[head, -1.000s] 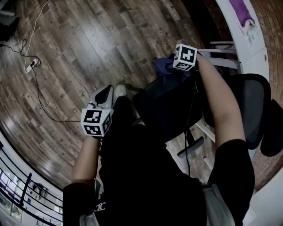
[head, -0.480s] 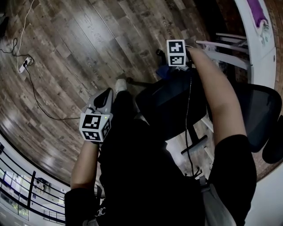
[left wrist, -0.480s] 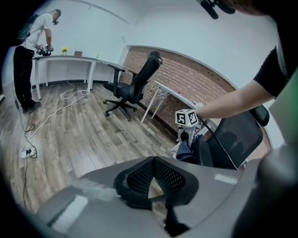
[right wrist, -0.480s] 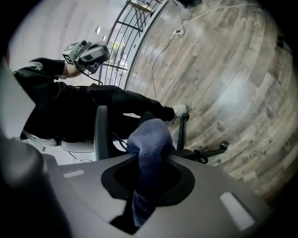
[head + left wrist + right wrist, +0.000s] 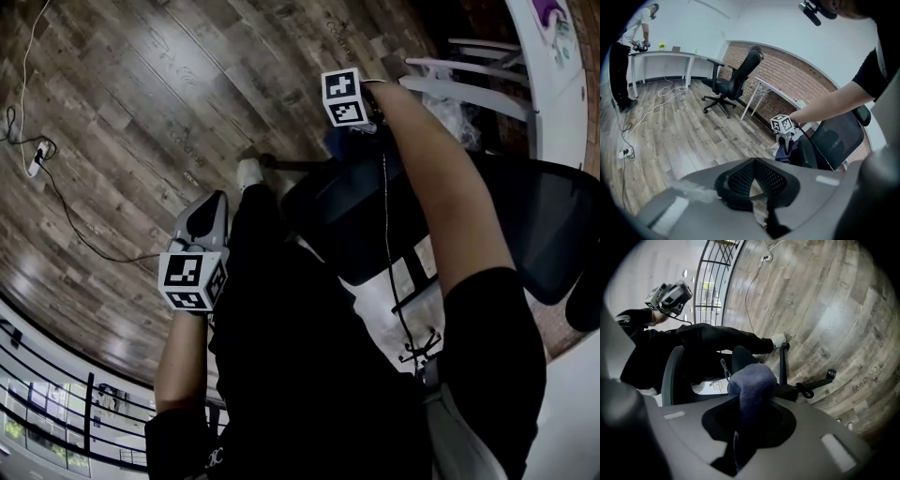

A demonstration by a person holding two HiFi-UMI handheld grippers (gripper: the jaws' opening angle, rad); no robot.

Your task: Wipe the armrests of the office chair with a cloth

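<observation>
The black office chair (image 5: 366,220) stands in front of me, its mesh back (image 5: 553,234) at the right. My right gripper (image 5: 349,133) is shut on a dark blue cloth (image 5: 330,143) and hangs over the chair's far edge. In the right gripper view the cloth (image 5: 752,380) bulges out of the gripper (image 5: 750,404), close to a dark rounded part of the chair (image 5: 740,357); I cannot tell whether they touch. My left gripper (image 5: 212,202) is shut on nothing, away from the chair at the left. In the left gripper view, that gripper (image 5: 754,161) points toward the chair (image 5: 834,140).
Wooden floor (image 5: 141,112) lies all round, with a cable and power strip (image 5: 36,155) at the far left. The chair's wheeled base (image 5: 806,387) spreads below the cloth. A white desk frame (image 5: 469,80) stands behind the chair. A second office chair (image 5: 733,84) and a person (image 5: 637,28) are farther off.
My right gripper has carried the cloth up and to the left in the head view, along the chair's far side. The left gripper has stayed roughly where it was.
</observation>
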